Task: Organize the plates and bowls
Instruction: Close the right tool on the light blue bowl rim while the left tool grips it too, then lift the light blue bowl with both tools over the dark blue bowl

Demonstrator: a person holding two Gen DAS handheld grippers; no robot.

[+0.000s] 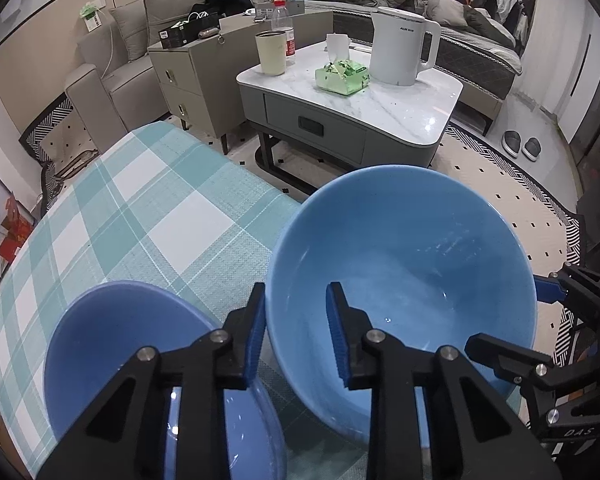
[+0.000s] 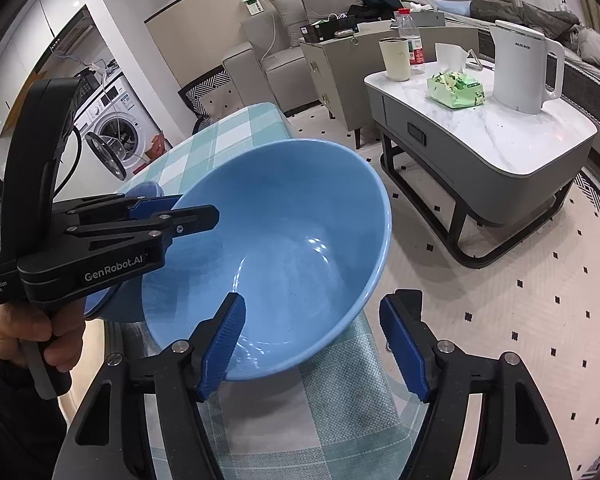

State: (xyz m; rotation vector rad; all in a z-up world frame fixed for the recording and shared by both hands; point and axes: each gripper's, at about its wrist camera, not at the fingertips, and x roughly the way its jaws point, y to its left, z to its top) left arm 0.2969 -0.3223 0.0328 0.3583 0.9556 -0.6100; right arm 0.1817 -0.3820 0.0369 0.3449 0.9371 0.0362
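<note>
Bowls of glossy blue ceramic are seen on a tabletop [image 1: 152,216] covered with a teal-and-white checked cloth. The large blue bowl [image 1: 404,280] is tilted, with its base near the tabletop's edge, and the smaller blue bowl [image 1: 112,344] sits just beside it, on its left in the left wrist view. The left gripper [image 1: 296,332] is placed astride the large bowl's near-left rim, one blue pad outside the wall and one inside; whether the pads press on the wall cannot be told. The right gripper [image 2: 312,344] is set over the same bowl's opposite rim, its left pad inside the bowl and its right pad standing clear of the outer wall, so nothing is grasped. A hand [image 2: 24,332] is seen around the left gripper's handle. Beyond the large bowl stands a marble-topped coffee table [image 1: 400,108] bearing a white kettle [image 1: 400,48].
</note>
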